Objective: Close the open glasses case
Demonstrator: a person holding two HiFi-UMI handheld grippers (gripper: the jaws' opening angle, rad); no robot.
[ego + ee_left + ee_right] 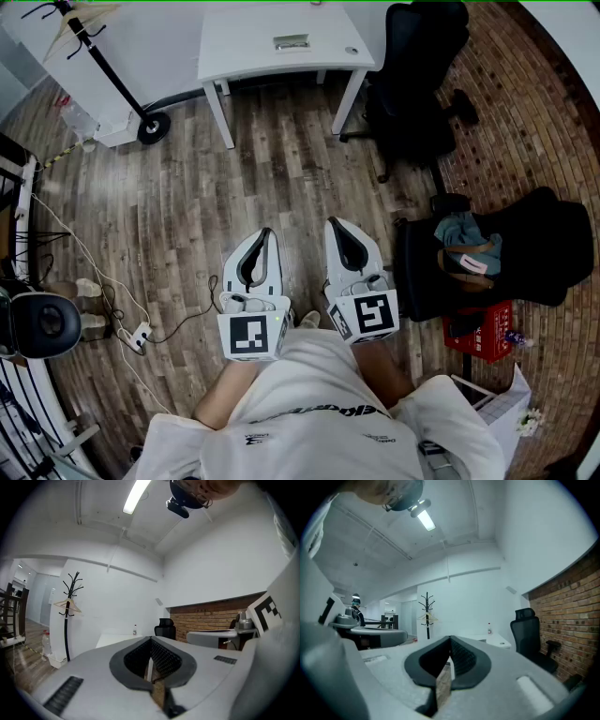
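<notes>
ahead of both grippers, well beyond their tips, a white desk (253, 37) stands on the wood floor, and on its top lies what looks like the glasses case (292, 41): a small, flat, pale grey-green oblong with a darker middle. it is too small here to tell whether its lid is up. nothing touches it, and it sits well apart from either tool.

the left gripper (267, 232) and the right gripper (335, 223) are held side by side close to the person's body, both pointing level toward the desk. each has its jaws drawn together, tips meeting, with nothing between them.

only the head view shows the desk top from above, and so the case; it also shows a power strip (139, 335) on the floor to the left of the left gripper and a red crate (483, 333) to the right of the right one.

the left gripper view (151, 639) and the right gripper view (450, 638) see the desk edge-on, and the case cannot be made out there. they add an upright bottle (489, 628) on the desk, a brick wall (567, 625) off to the right, and a ceiling light (136, 496). a coat stand (70, 602) rises ahead and to the left, a black office chair (525, 630) ahead and to the right.
</notes>
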